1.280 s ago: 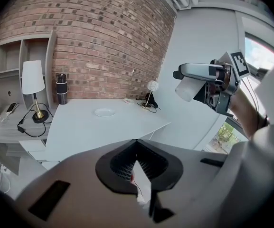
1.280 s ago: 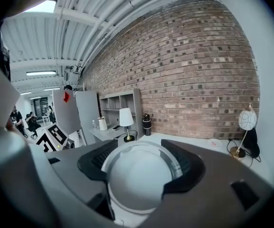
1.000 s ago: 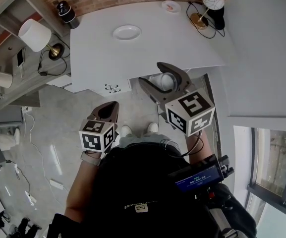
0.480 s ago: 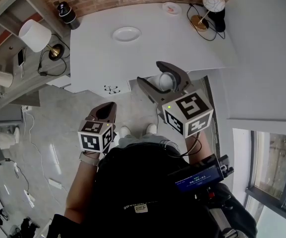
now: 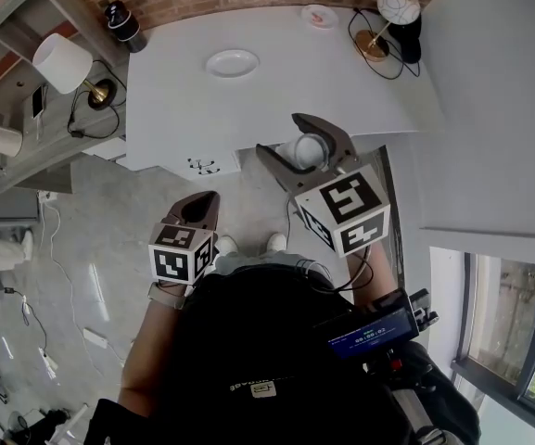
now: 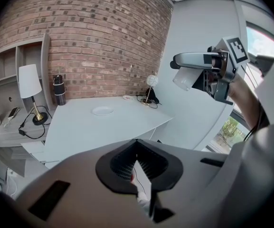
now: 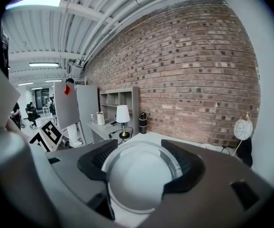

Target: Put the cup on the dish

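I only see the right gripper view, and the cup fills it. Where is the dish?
Observer: In the head view the dish sits on the table, on the far side near the brick wall.
Operator: Is the cup over the table?
Observer: The cup, in the right gripper, is about at the table's near edge, well short of the dish.
Operator: And the left gripper?
Observer: The left gripper is shut and empty, back from the table.
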`<state>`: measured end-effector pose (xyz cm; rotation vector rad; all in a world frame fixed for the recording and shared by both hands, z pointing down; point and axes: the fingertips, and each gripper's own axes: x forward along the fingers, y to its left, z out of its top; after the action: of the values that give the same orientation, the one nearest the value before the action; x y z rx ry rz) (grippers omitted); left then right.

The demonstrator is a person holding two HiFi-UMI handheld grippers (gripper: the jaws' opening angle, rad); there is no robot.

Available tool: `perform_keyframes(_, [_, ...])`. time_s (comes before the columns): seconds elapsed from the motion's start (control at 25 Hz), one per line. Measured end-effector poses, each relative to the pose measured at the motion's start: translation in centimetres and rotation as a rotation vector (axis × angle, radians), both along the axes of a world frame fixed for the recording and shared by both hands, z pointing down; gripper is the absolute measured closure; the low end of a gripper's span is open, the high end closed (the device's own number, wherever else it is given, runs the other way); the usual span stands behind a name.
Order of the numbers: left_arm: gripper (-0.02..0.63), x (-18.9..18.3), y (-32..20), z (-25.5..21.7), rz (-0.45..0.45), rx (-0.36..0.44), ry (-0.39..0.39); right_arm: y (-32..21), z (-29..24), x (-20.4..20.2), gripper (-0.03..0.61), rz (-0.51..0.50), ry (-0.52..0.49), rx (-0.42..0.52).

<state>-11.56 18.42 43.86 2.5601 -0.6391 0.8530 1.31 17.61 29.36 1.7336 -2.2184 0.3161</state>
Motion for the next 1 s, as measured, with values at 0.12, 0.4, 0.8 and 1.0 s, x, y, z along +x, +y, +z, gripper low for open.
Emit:
perform_keyframes(0.12, [0.609, 0.8, 0.1, -0.2, -0.014, 0.007, -0.002, 0.2, 0.0, 0.8, 0.290, -0.014, 0.024, 0.000])
perform_keyframes(0.4, [0.609, 3.0, 1.5, 0.1, -0.026, 0.017, -0.035, 1.0, 0.4, 3.0, 0.291, -0.040, 0.005, 0.011])
perform_keyframes(0.8, [0.609, 5.1, 3.1, 0.8, -0.046, 0.010, -0.050, 2.0, 1.0, 6.1, 0.291, -0.039, -0.016, 0.012])
perform_keyframes(1.0, [0.609, 5.7, 2.3, 1.1, -0.047, 0.000, -0.041, 1.3, 1.5, 6.9, 0.291, -0.031, -0.023, 0.001])
